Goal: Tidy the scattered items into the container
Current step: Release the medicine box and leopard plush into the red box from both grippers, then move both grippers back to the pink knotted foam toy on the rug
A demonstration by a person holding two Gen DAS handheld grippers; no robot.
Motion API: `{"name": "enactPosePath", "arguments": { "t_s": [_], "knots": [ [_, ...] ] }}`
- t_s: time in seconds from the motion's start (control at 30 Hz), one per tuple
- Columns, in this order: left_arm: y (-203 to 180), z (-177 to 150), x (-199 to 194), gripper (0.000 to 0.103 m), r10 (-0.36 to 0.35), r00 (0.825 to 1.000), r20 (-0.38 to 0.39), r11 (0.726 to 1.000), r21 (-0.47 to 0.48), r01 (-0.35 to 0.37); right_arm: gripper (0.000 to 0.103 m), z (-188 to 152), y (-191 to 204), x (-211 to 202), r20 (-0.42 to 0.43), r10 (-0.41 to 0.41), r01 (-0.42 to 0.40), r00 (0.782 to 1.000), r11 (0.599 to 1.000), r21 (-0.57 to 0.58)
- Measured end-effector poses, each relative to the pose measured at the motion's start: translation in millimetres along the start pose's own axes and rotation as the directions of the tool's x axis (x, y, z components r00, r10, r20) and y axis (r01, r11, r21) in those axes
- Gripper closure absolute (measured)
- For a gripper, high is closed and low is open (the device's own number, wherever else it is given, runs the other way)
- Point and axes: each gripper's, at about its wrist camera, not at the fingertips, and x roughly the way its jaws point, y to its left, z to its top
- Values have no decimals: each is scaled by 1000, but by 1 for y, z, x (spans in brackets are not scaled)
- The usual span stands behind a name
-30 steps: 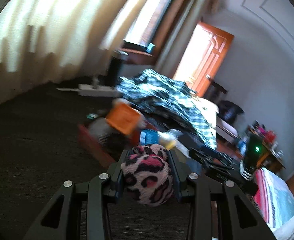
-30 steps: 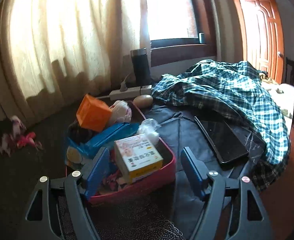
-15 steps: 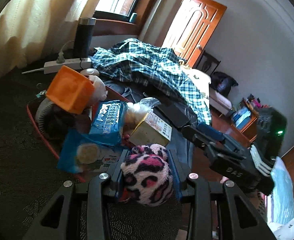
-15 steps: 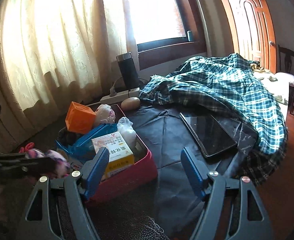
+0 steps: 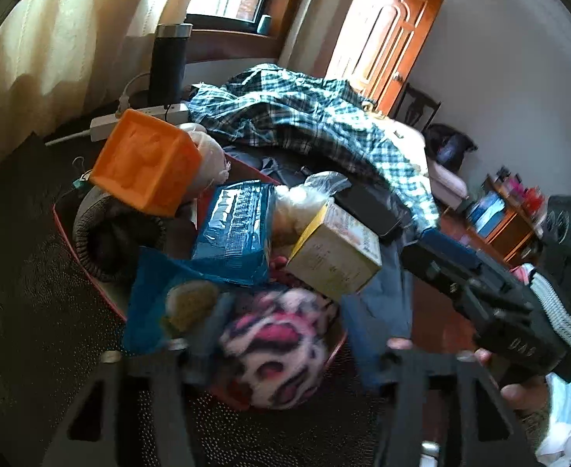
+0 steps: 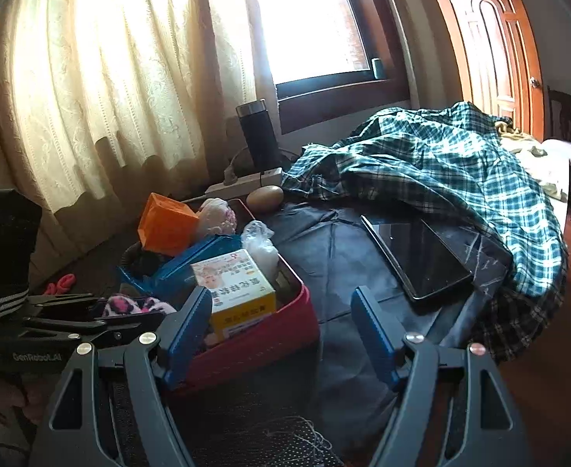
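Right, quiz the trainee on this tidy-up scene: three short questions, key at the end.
1. True or false: the right gripper is shut.
2. Which lies outside the red plastic container? A) orange cube B) flat black tablet C) blue packet
3. Fill in: the fluffy pink leopard-print plush sits between the open fingers of the ___ gripper.
Key: 1 false, it is open and empty; 2 B; 3 left gripper.
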Motion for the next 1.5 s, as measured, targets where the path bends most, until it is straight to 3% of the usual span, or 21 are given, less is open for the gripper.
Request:
{"name": "enactPosePath", "arguments": {
  "t_s": [0.03,0.07,0.4,0.83,1.0,1.1,1.23,1.33,1.4,1.5],
  "knots": [
    [1,0,-6,20,-11,1000,16,1000,-3,11,26,0,3,-1,4,0,0,1000,1000,-10],
    [1,1,-13,18,-18,999,37,1000,-2,18,26,0,8,-3,9,0,0,1000,1000,-23],
    [33,4,-78,17,26,986,165,997,-74,-14,26,-6,60,4,-20,35,-38,999,987,-157],
    [104,-25,-126,17,172,967,188,959,-255,-121,24,-24,112,40,-18,-202,178,979,897,-406],
    [137,-38,-144,17,236,953,190,927,-339,-161,23,-21,110,40,-26,-220,191,975,892,-410],
    [164,-49,-163,17,334,922,197,880,-415,-231,23,-14,114,26,13,-194,183,981,901,-394],
    [202,-60,-193,17,481,851,210,800,-502,-328,23,-2,135,3,93,-108,135,990,917,-376],
    [241,-72,-216,17,572,796,199,724,-578,-376,23,1,162,1,96,-29,65,995,915,-398],
    [268,-83,-229,17,609,773,177,675,-628,-388,23,1,181,5,77,19,15,997,907,-421],
    [314,-101,-241,17,649,752,112,587,-703,-402,23,-3,207,16,27,84,-62,996,889,-453]
  ]
}}
